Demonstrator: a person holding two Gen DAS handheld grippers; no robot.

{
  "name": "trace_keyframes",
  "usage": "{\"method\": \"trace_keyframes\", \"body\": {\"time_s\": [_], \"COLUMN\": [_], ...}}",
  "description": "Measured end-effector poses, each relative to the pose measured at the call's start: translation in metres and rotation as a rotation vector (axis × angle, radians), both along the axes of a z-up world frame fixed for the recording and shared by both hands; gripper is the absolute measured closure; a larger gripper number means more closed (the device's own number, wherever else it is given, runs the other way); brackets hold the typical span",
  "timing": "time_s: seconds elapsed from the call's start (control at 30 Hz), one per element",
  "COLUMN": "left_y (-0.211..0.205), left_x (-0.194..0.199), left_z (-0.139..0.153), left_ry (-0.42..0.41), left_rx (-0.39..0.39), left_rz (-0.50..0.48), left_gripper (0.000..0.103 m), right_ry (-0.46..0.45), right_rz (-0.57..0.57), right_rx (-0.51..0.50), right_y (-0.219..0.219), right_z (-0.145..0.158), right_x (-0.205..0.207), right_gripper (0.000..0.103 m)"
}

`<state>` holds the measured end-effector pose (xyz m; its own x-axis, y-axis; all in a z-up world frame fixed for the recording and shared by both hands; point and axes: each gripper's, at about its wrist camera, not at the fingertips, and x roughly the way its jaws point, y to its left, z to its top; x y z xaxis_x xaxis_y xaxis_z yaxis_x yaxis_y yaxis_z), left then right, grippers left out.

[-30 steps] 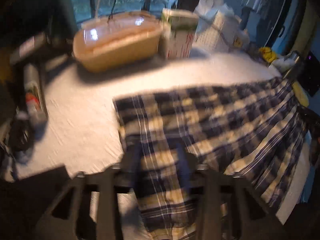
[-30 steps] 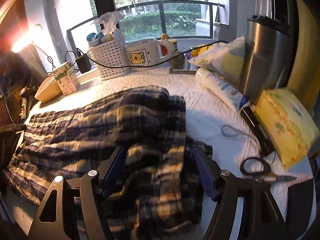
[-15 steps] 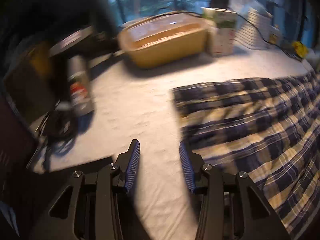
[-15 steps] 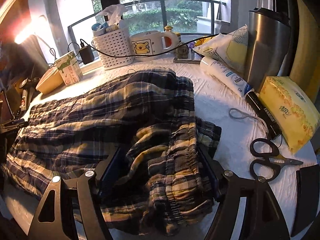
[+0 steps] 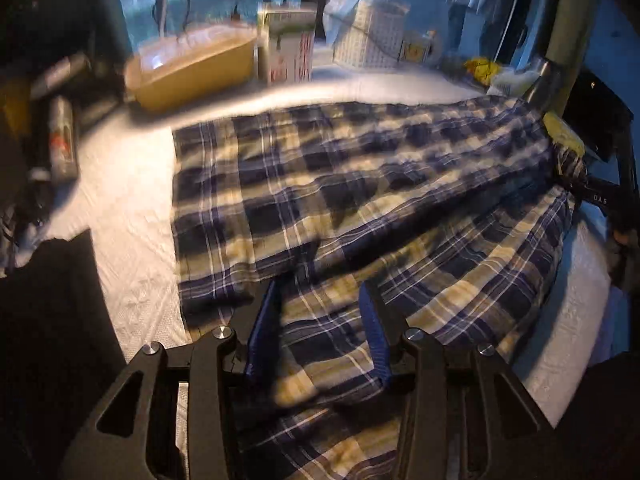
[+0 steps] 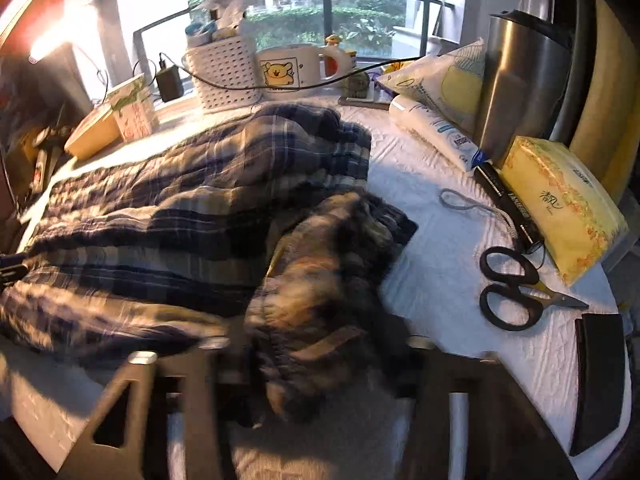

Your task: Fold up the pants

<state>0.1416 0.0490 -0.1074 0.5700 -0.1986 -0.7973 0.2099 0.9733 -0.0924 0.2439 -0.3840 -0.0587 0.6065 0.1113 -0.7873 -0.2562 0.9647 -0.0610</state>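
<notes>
Plaid pants (image 5: 360, 184) lie stretched across a white-covered table (image 5: 128, 184), their long axis running from the hem end near a tan tub (image 5: 192, 68) to the bunched waistband beside black scissors (image 6: 512, 292) and a yellow tissue pack (image 6: 560, 204). The hems point towards the tub, the elastic waist towards the scissors. Within the last second the right gripper (image 6: 320, 344) has been closing its jaws on the gathered waistband, and cloth fills the gap between them, though blur hides whether the pads already press. The left gripper (image 5: 320, 332), which half a second ago hung over bare tablecloth beside the hem, now sits over the near leg close to its cuff, jaws partly spread with plaid between and beneath them, not pinching. That suggests both ends are being taken up for a fold along the length, waist towards hems or the reverse; the fold itself is not yet made, and one leg lies partly over the other
</notes>
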Motion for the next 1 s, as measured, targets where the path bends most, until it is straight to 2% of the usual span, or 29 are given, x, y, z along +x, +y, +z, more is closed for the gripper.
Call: {"method": "trace_keyframes", "body": {"time_s": [0.1,0.2,0.27,0.3,0.33,0.37,0.53,0.63,0.7,0.77,0.83,0.87,0.9,1.0], "left_y": [-0.011,-0.016,-0.015,-0.013,-0.013,-0.015,-0.034,-0.041,-0.044,-0.048,-0.057,-0.058,-0.058,-0.053], "left_x": [-0.004,-0.009,-0.013,-0.017,-0.021,-0.026,-0.042,-0.038,-0.031,-0.026,-0.027,-0.027,-0.033,-0.043], "left_z": [0.0,-0.002,0.001,0.001,0.003,0.007,0.022,0.022,0.02,0.015,0.002,-0.005,-0.006,-0.005], "left_ry": [0.006,0.017,0.026,0.029,0.025,0.016,-0.067,-0.096,-0.106,-0.085,-0.007,0.023,0.001,0.014], "left_rx": [0.055,0.107,0.114,0.112,0.103,0.09,0.007,-0.025,-0.023,-0.029,-0.008,0.009,0.012,-0.007], "left_rz": [-0.013,-0.022,-0.023,-0.021,-0.021,-0.022,-0.064,-0.035,-0.016,-0.012,-0.035,-0.033,-0.028,-0.012], "left_gripper": [0.06,0.06,0.06,0.06,0.06,0.06,0.06,0.06,0.06,0.06,0.06,0.06,0.06,0.06], "right_ry": [0.006,0.03,0.037,0.029,0.024,0.019,0.018,-0.038,-0.124,-0.196,-0.245,-0.248,-0.238,-0.165], "right_rz": [-0.014,-0.048,-0.082,-0.09,-0.098,-0.11,-0.117,-0.145,-0.172,-0.179,-0.166,-0.151,-0.126,-0.013], "right_rx": [-0.004,0.085,0.15,0.146,0.133,0.102,0.074,0.05,0.017,0.006,0.013,0.023,0.041,0.112], "right_y": [-0.004,-0.018,-0.031,-0.036,-0.038,-0.042,-0.047,-0.044,-0.039,-0.034,-0.026,-0.021,-0.014,0.017], "right_z": [0.002,0.003,0.005,0.006,0.007,0.008,0.012,0.026,0.044,0.059,0.073,0.075,0.076,0.059], "right_x": [-0.006,-0.01,-0.015,-0.018,-0.022,-0.026,-0.04,-0.047,-0.054,-0.058,-0.062,-0.06,-0.058,-0.052], "right_gripper": [0.071,0.068,0.055,0.05,0.038,0.033,0.033,0.033,0.031,0.031,0.031,0.031,0.031,0.031]}}
